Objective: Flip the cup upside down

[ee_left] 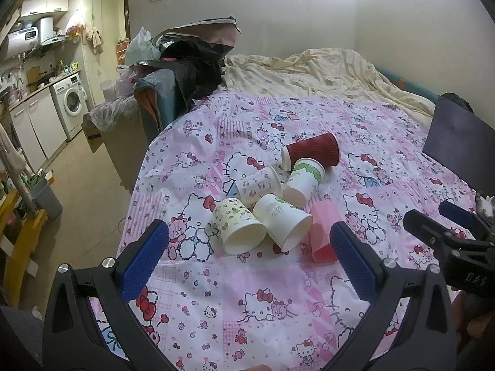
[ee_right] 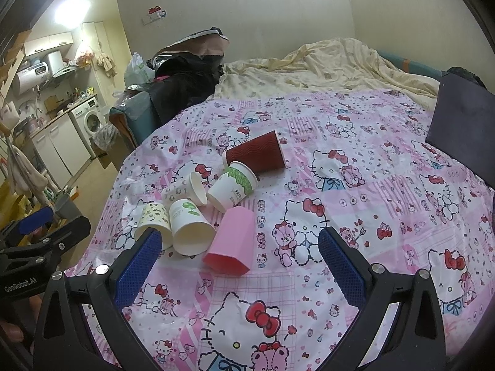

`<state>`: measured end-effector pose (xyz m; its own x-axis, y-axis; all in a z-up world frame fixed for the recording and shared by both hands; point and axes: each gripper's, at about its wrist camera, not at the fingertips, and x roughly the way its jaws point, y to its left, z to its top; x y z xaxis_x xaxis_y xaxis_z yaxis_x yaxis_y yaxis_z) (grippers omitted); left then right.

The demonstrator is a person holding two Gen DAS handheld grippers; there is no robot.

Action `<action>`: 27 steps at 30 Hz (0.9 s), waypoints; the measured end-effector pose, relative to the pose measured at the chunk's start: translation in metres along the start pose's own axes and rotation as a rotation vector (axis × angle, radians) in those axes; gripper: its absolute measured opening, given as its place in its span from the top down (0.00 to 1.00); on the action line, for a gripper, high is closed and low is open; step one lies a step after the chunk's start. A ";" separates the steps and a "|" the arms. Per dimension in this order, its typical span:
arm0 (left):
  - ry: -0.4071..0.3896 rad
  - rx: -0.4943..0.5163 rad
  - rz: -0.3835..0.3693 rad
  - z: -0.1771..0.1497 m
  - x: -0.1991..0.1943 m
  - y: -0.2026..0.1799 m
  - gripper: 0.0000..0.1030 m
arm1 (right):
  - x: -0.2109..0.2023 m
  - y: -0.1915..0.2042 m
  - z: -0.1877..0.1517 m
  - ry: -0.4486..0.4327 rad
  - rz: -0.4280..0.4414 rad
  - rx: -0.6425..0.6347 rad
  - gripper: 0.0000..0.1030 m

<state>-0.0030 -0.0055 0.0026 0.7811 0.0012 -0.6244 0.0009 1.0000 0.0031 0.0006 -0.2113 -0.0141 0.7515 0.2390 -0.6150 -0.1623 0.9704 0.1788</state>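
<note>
Pink cup (ee_right: 230, 241) on side, mouth twd cam; both grippers spread.

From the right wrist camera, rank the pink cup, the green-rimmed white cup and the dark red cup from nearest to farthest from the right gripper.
1. pink cup, on its side, between the open right gripper fingers.
2. green-rimmed white cup, behind it, tipped over.
3. dark red cup, farthest back, on its side.

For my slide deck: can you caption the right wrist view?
Open right tool hovers over six cups lying on their sides, the pink cup nearest, on a cartoon-print bedspread.
</note>
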 end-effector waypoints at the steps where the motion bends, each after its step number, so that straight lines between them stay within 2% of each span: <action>1: -0.001 -0.002 0.000 0.000 0.000 0.000 0.00 | 0.000 0.000 0.000 -0.001 0.000 -0.001 0.00; 20: -0.002 -0.005 0.004 0.000 -0.001 0.001 0.00 | -0.002 -0.001 0.004 -0.005 0.000 -0.004 0.00; 27: 0.026 -0.016 0.005 0.002 0.002 0.007 0.00 | -0.003 -0.002 0.004 -0.003 0.002 0.000 0.00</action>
<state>-0.0008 0.0014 0.0029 0.7648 0.0064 -0.6442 -0.0131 0.9999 -0.0056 0.0013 -0.2146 -0.0095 0.7529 0.2406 -0.6126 -0.1637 0.9700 0.1798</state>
